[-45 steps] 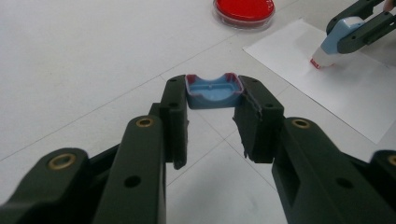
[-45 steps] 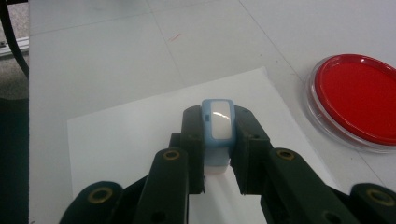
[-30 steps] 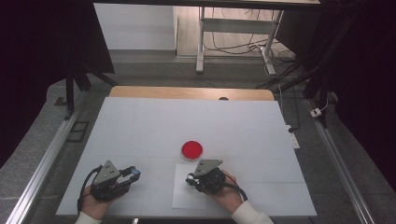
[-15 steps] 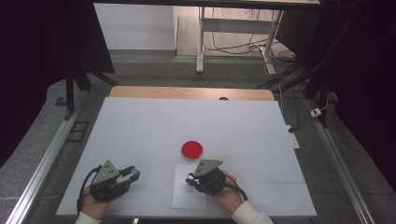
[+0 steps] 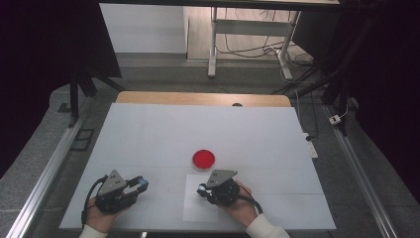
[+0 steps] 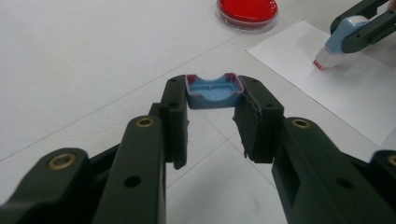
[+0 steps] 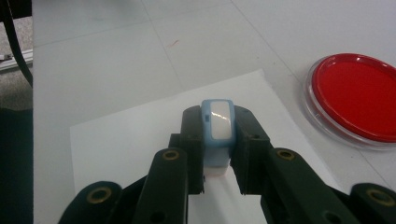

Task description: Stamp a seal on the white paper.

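Left gripper (image 5: 141, 184), at about 7 o'clock on the white table (image 5: 163, 129) in the high view – jaws clamped on a small blue cap (image 6: 214, 91), open side facing the camera in the left gripper view, red smears along its inner rim; the cap sits between the tips of the two black jaws, clear of the table surface. Right gripper (image 5: 202, 189), at about 6 o'clock – jaws closed on a light-blue stamp body (image 7: 217, 126) with a pale label panel on its upper face; in the left gripper view its red-edged lower end (image 6: 322, 64) is down on the paper, tilted. White paper sheet (image 5: 195, 213) – flat on the table under the right gripper, one corner reaching toward 12 o'clock near the dish. Round clear dish (image 5: 203, 159) with red contents – just past the sheet's far edge, at about 12 o'clock from the right gripper, apart from both grippers and from the sheet. Person's hands – one on each gripper, sleeves entering from the table's near edge. The two grippers lie well apart, left of centre and centre.
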{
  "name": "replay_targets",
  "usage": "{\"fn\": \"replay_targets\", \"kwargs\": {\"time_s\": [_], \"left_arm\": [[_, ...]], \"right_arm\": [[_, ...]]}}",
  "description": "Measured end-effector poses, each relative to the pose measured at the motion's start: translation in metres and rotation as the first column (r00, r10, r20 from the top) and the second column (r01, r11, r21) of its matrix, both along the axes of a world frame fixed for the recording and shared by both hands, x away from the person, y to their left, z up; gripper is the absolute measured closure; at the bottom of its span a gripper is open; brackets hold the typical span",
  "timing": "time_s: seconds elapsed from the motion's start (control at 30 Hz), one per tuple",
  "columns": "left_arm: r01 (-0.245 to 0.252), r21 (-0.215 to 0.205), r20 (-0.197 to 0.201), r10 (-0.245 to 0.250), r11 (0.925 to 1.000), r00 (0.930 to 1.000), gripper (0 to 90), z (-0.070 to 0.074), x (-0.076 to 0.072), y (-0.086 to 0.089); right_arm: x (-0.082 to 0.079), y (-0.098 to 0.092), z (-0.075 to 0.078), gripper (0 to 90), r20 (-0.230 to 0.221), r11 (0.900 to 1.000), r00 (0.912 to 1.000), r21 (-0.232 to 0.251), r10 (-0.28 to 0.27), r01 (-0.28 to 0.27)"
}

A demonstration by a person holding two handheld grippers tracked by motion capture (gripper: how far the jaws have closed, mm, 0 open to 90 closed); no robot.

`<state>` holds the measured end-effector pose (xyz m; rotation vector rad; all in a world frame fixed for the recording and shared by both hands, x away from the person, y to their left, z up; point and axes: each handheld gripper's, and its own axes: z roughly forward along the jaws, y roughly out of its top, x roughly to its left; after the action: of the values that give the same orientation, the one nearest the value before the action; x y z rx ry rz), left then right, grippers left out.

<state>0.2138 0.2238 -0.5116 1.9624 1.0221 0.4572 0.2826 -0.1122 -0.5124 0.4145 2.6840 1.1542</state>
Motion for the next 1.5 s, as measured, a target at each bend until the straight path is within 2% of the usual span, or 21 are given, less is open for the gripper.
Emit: {"fn": "replay_targets", "kwargs": {"time_s": [0.13,0.5,0.57,0.73,1.03,1.5], "left_arm": [[-0.001,-0.001,0.000,0.001,1.0000,1.0000,65.0,0.000,0.000,0.001],[-0.002,0.001,0.001,0.002,1.0000,1.0000,64.9,0.000,0.000,0.001],[-0.003,0.000,0.002,0.003,1.0000,1.0000,64.9,0.000,0.000,0.001],[-0.003,0.001,0.002,0.003,1.0000,1.0000,64.9,-0.001,0.000,0.001],[-0.002,0.001,0.002,0.002,1.0000,1.0000,64.9,-0.001,0.000,0.001],[0.000,0.008,0.001,0.000,1.0000,1.0000,64.9,-0.001,0.001,0.000]], "right_arm": [[0.001,-0.001,0.002,75.4,-0.001,1.000,1.0000,0.016,0.005,-0.005],[-0.002,0.000,0.004,75.3,0.012,1.000,0.9999,0.000,0.013,-0.013],[-0.001,-0.001,0.004,75.3,0.011,0.999,0.9997,0.030,0.021,-0.021],[-0.002,-0.003,0.009,75.3,0.021,0.999,0.9997,0.045,0.008,-0.009],[-0.001,-0.009,0.016,75.3,0.013,0.995,0.9998,0.094,-0.017,0.015],[0.004,-0.023,0.026,75.3,-0.011,0.981,0.9965,0.176,-0.083,0.084]]}}
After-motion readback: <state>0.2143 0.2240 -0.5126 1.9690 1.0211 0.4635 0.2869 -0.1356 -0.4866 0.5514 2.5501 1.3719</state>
